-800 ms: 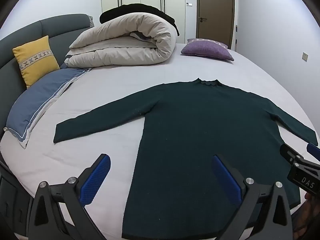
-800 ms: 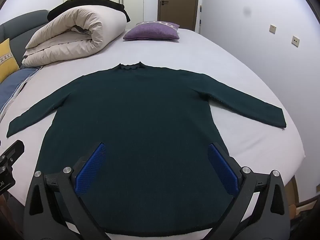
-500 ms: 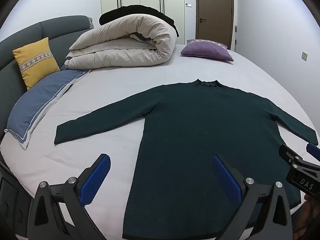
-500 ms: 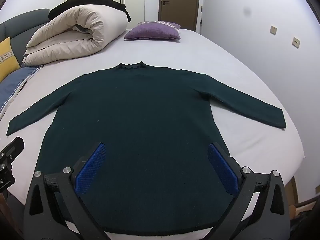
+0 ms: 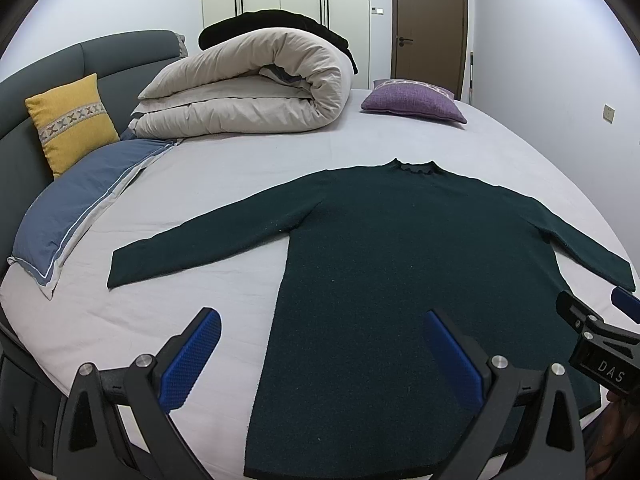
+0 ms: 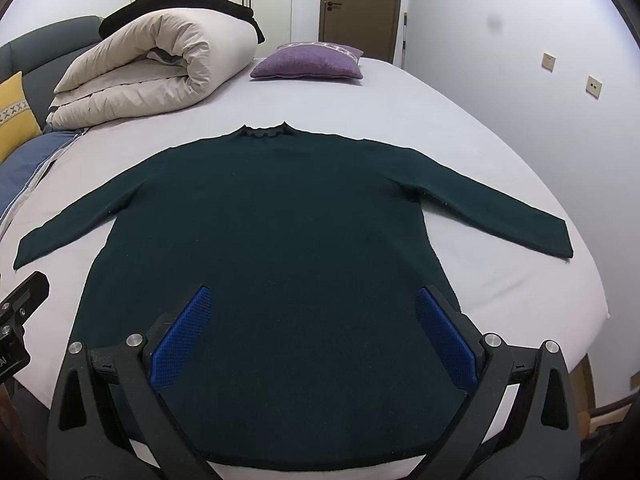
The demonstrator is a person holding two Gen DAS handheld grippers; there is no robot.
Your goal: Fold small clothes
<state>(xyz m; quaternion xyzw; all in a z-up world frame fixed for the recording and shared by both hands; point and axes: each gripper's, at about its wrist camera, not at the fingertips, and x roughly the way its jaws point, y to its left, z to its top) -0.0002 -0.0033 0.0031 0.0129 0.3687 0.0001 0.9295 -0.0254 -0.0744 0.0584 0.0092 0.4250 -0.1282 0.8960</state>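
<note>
A dark green long-sleeved sweater (image 5: pixel 400 248) lies flat on the bed, face up, collar at the far end, both sleeves spread out to the sides. It also shows in the right wrist view (image 6: pixel 280 236). My left gripper (image 5: pixel 320 320) is open and empty, held above the sweater's near left hem edge. My right gripper (image 6: pixel 312 304) is open and empty, held above the lower middle of the sweater. The right gripper's tip shows at the right edge of the left wrist view (image 5: pixel 600 332).
The bed (image 5: pixel 240 168) has a pale sheet. A rolled beige duvet (image 5: pixel 248 88) and a purple cushion (image 5: pixel 416 100) lie at the far end. A yellow cushion (image 5: pixel 72 120) and a blue pillow (image 5: pixel 76 200) lie at the left. The bed's edge (image 6: pixel 592 304) is close at the right.
Both grippers have drifted back slightly. The sweater has not moved and both grippers stay open.
</note>
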